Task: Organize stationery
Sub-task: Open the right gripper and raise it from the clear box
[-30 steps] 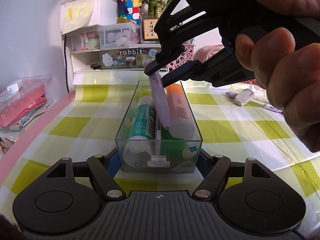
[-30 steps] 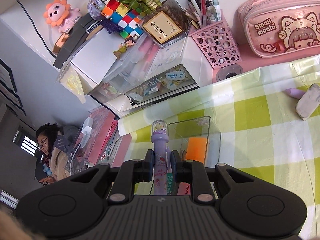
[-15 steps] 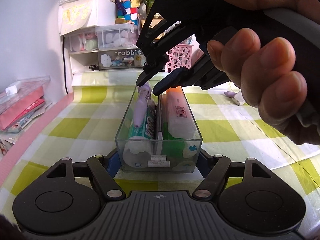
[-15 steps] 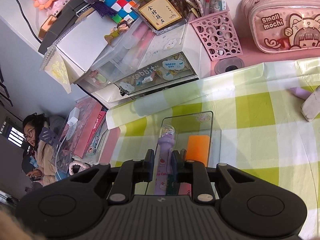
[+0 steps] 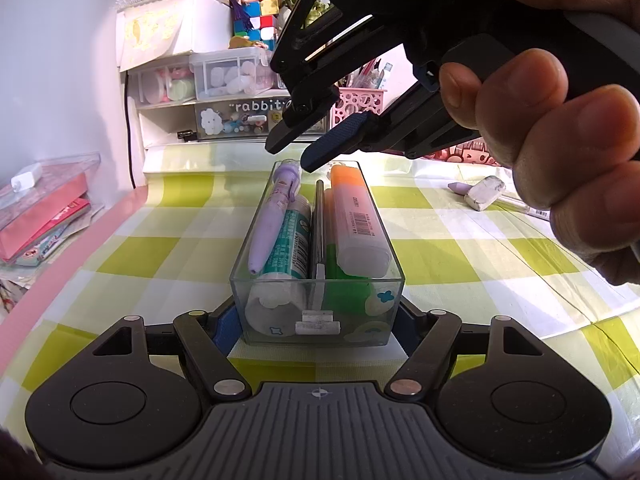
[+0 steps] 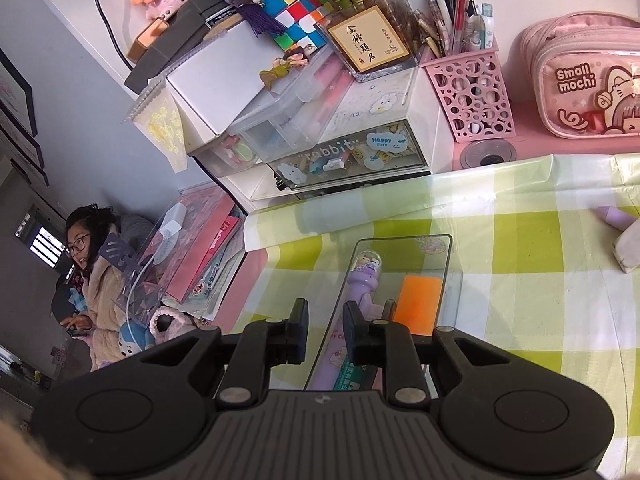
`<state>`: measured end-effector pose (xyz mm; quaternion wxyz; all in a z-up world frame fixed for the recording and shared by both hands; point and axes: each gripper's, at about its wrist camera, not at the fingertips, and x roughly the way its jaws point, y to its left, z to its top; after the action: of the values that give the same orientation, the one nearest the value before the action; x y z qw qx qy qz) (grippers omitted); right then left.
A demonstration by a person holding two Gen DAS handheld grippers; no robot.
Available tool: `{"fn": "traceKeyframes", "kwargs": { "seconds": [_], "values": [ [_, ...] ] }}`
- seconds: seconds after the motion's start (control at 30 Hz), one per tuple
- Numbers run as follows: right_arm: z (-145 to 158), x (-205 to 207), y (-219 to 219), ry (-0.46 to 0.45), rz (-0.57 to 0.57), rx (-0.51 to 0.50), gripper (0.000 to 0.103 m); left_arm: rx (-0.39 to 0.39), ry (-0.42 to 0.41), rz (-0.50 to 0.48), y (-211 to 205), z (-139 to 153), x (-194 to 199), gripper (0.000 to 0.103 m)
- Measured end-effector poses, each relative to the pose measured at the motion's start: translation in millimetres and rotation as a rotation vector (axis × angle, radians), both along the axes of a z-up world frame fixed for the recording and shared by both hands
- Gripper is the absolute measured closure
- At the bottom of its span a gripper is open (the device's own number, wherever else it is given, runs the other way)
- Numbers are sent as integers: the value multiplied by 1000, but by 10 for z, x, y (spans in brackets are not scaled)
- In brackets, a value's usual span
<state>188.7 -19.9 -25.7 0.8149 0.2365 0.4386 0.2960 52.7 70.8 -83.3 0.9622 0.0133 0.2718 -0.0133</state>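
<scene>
Now that the purple pen [image 5: 272,216] lies flat in the clear box [image 5: 360,279], the placing step looks all but done. It rests in the left compartment, partly on a teal-labelled tube [image 5: 292,240], with its charm end toward the box's far wall at 12 o'clock. Across the divider, toward 3 o'clock, an orange highlighter [image 5: 352,216] sits on top of a green one.

The right gripper [image 5: 294,156] hangs just above the pen's far end, tongs spread with nothing between them and apparently not touching the pen. The left gripper [image 5: 316,320] is at the box's near end, at 6 o'clock, its tongs pinching the box by its two side walls and steadying it on the checked cloth [image 5: 460,248].

Well apart at about 2 o'clock lie an eraser [image 5: 482,198] and a lilac piece beside it, with a thin pen just past them — loose things not yet put away. The next move, I'd judge, calls for lifting the right gripper clear of the box's rim and swinging it over to those, while the left keeps the box from sliding.
</scene>
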Motion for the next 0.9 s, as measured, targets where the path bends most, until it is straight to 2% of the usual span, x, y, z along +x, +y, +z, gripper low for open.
{"fn": "traceKeyframes", "kwargs": {
  "seconds": [0.13,0.57,0.7,0.9],
  "values": [
    [34,-8,-123,-26,-49,-16,101,0,1,1,0,2,2,30],
    [-23,56,-269,-9,-109,-22,101,-8,-1,-1,20,4,-18,30],
    [46,-25,-411,-47,-128,-34,101,-9,-1,3,24,3,-17,30],
    [102,-123,-811,-95,-223,-85,97,-9,-2,3,32,4,-17,30]
  ]
}}
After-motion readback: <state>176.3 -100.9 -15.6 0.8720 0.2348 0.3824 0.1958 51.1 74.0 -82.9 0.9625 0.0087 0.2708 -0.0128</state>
